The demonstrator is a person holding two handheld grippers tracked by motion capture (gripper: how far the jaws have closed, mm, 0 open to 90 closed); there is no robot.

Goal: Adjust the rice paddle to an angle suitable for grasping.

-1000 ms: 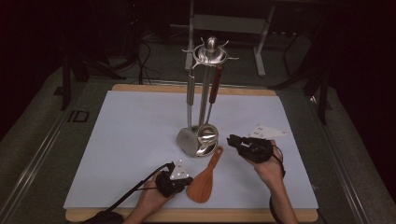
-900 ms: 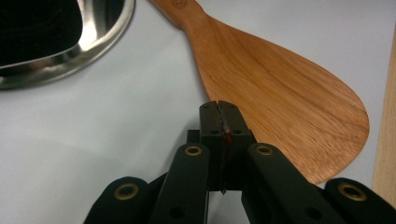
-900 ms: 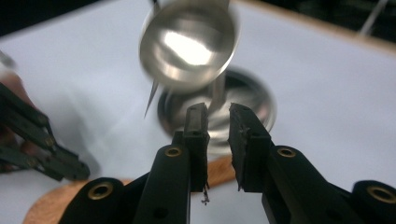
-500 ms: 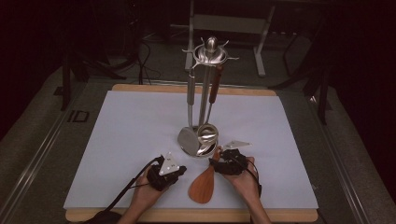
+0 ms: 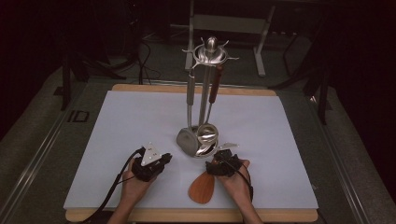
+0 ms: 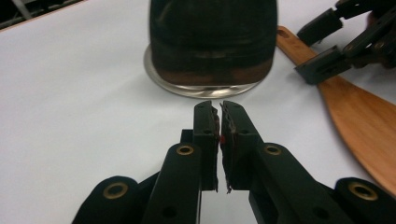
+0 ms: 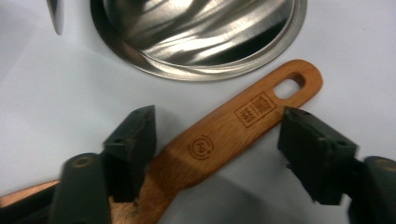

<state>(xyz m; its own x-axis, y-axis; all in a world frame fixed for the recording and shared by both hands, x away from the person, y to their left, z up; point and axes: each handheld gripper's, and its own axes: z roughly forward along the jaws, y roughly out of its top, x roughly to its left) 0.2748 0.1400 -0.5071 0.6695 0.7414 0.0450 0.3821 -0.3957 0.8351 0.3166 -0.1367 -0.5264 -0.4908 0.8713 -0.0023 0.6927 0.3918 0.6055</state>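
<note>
A wooden spatula (image 5: 202, 186) lies flat on the white mat (image 5: 140, 121), its handle pointing at the steel utensil stand (image 5: 189, 140). My right gripper (image 5: 224, 163) sits low over that handle. Its jaws have just opened wide, and in the right gripper view they (image 7: 219, 123) straddle the handle (image 7: 261, 107) with neither pad touching it. My left gripper (image 5: 149, 163) rests left of the spatula. Its jaws have just been opening and stand barely parted (image 6: 218, 105), nothing between them, aimed at the stand's base (image 6: 201, 91). The spatula (image 6: 359, 116) and the right gripper (image 6: 322, 46) lie to its right.
The stand carries a steel-handled ladle (image 5: 205, 137) and a brown-handled utensil (image 5: 214, 91) hanging from its top ring. Its round base (image 7: 201, 32) lies just beyond the spatula's handle end. The mat covers a wooden board (image 5: 187, 215); dark floor and furniture legs surround the table.
My right hand has come in from the right and down over the spatula handle, jaws now spread wide. My left gripper has drawn away to the left of the spatula.
</note>
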